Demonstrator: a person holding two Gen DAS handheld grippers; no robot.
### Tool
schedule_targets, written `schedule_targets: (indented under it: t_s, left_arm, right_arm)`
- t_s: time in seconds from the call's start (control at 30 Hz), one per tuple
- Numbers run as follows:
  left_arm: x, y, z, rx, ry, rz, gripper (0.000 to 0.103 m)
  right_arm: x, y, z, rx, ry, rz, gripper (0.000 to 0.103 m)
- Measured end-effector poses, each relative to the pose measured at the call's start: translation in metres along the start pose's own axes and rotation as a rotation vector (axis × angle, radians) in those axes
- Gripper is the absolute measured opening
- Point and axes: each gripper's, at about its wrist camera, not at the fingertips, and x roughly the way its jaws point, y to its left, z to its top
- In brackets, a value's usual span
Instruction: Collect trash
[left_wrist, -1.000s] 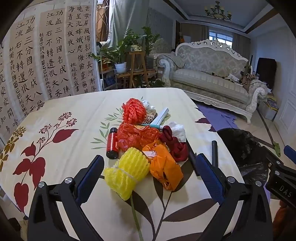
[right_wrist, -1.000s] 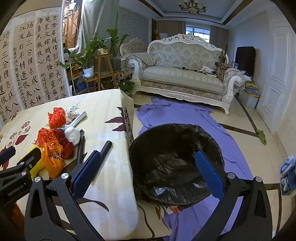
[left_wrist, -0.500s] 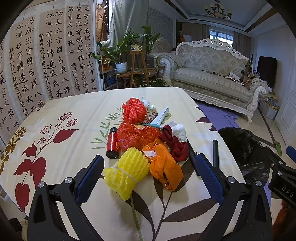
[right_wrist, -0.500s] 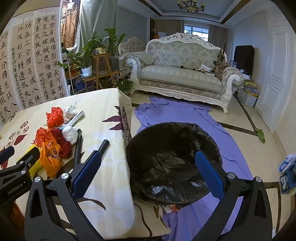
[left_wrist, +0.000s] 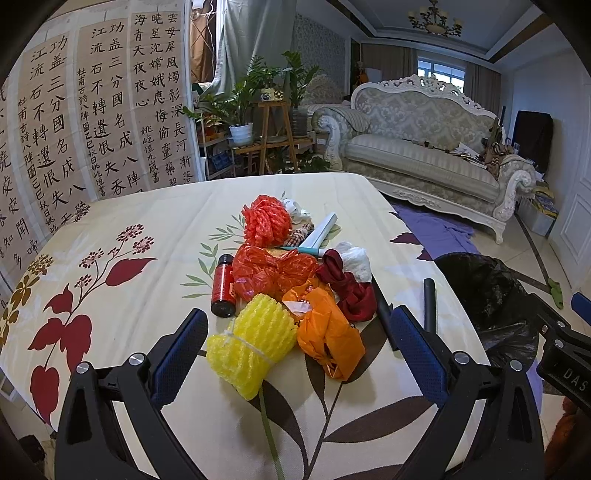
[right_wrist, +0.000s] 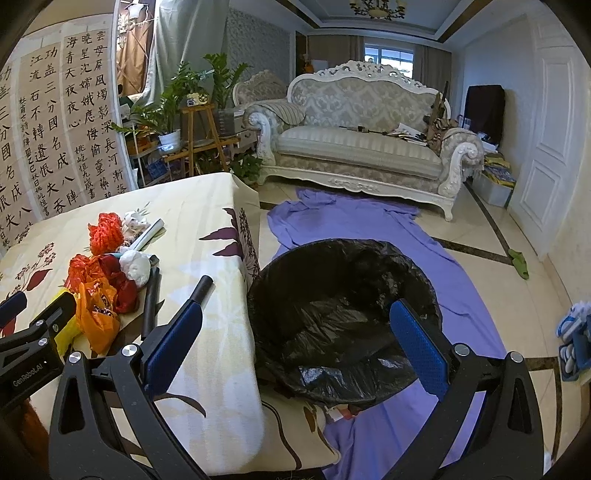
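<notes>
A heap of trash lies on the floral tablecloth: a yellow foam net, an orange bag, a red plastic bag, a red bottle, an orange-red net, dark red cloth and white paper. My left gripper is open and empty, its jaws on either side of the yellow net and orange bag, just short of them. My right gripper is open and empty above the black-lined trash bin beside the table.
Two black tubes lie near the table's right edge. A purple cloth covers the floor around the bin. A white sofa, plant stands and a calligraphy screen stand behind.
Both grippers stay open. The right wrist view has drifted slightly, so the bin sits a little nearer to centre. The trash heap has not moved.
</notes>
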Motion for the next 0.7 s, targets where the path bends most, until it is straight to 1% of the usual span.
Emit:
schedule_targets:
  t_s: [0.7]
  left_arm:
    - [0.0034,-0.0035,-0.0024,0.002,0.009,0.002,0.096]
  right_arm:
    - [0.0036,0.0007,-0.0031,0.003,0.011,-0.004,0.099]
